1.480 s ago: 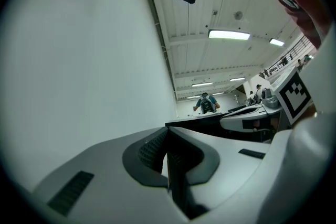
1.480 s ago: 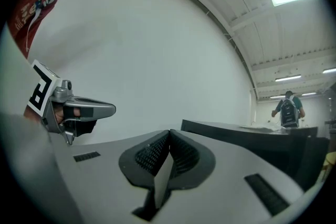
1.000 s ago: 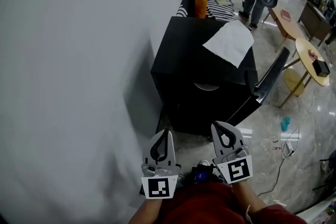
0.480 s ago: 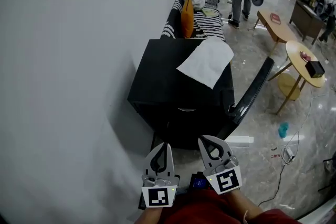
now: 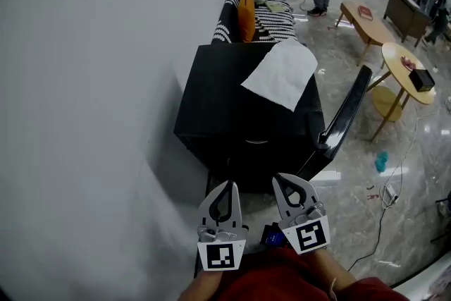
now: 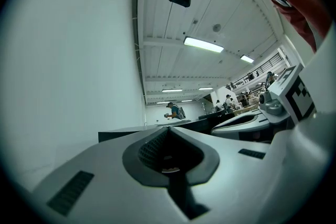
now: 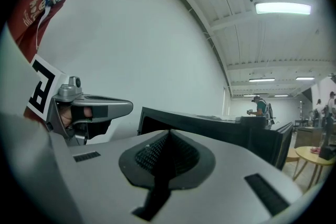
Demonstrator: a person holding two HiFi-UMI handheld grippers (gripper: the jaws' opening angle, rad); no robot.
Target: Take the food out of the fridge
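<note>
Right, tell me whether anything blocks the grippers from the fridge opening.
Nothing visible does. The fridge has its door swung open to the right, clear of the path from the left gripper and right gripper, both shut and empty. The inside, and any food, cannot be seen from above.

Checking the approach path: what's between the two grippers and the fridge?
Nothing: in the head view only floor separates the left gripper and right gripper, both shut, from the open black fridge.

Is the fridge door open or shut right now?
Open. In the head view the door angles out from the right side of the black fridge; the inside cannot be seen.
</note>
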